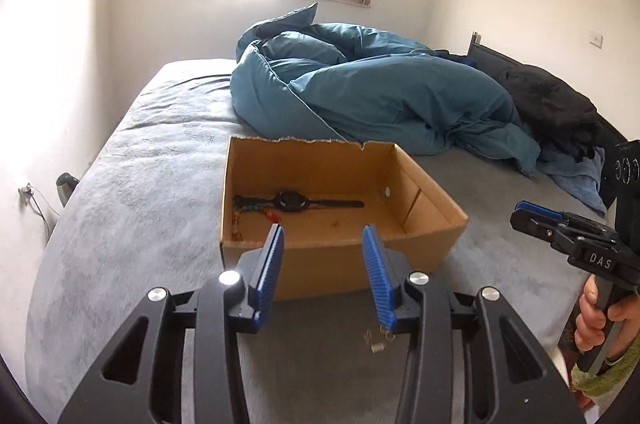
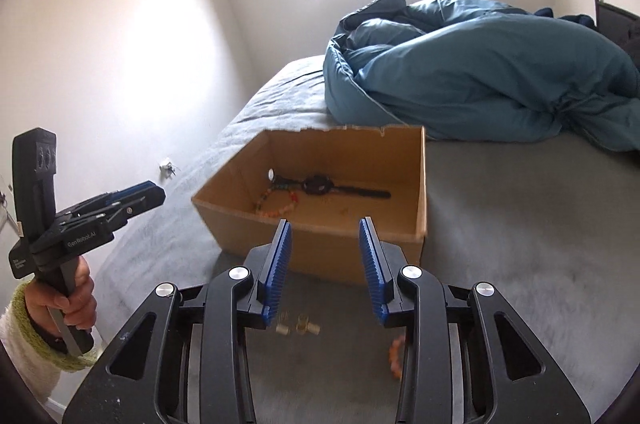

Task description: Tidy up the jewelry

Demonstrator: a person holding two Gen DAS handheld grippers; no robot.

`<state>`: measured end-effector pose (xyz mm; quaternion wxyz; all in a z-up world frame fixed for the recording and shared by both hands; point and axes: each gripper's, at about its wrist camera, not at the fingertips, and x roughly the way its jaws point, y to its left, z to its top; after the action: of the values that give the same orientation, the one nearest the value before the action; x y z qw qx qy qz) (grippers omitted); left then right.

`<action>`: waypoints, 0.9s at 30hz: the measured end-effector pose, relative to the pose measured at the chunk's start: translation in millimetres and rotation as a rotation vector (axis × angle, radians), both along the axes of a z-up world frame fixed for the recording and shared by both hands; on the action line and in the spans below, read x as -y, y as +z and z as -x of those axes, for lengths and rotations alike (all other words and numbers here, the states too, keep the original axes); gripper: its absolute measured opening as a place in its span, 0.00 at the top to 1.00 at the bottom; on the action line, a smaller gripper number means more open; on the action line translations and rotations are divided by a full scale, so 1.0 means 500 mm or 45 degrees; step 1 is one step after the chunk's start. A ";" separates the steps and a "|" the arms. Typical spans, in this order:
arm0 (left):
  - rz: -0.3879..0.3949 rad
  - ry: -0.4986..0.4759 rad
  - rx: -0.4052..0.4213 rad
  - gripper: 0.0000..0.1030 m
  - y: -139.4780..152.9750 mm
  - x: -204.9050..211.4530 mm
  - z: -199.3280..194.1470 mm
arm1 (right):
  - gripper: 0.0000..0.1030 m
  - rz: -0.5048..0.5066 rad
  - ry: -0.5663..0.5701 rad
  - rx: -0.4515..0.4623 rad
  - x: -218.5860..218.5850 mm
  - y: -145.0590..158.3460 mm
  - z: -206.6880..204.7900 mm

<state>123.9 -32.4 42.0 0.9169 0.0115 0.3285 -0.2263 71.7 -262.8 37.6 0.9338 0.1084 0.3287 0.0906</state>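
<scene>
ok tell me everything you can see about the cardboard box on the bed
The cardboard box is plain brown, shallow and open-topped, with a ragged torn back rim and a small round hole in one side wall. It sits flat on the grey bedspread, in front of the bunched blue duvet. Inside lie a black watch and a colourful beaded bracelet.

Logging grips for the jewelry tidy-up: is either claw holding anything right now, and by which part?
Nothing is held. The left claw and right claw are both open and empty.
</scene>
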 end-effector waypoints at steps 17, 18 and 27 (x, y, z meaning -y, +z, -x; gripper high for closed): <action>-0.046 -0.187 -0.089 0.59 -0.221 0.094 0.091 | 0.71 0.057 0.078 -0.128 -0.063 -0.179 0.007; -0.046 -0.197 -0.092 0.59 -0.229 0.097 0.089 | 0.71 0.061 0.091 -0.137 -0.064 -0.187 0.002; -0.074 -0.249 -0.168 0.59 -0.279 0.132 0.053 | 0.75 0.060 0.197 -0.244 -0.081 -0.253 -0.039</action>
<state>97.3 -98.5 -97.3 0.8661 0.0553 0.3918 -0.3054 91.2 -222.3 -88.7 0.8907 0.0689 0.4258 0.1437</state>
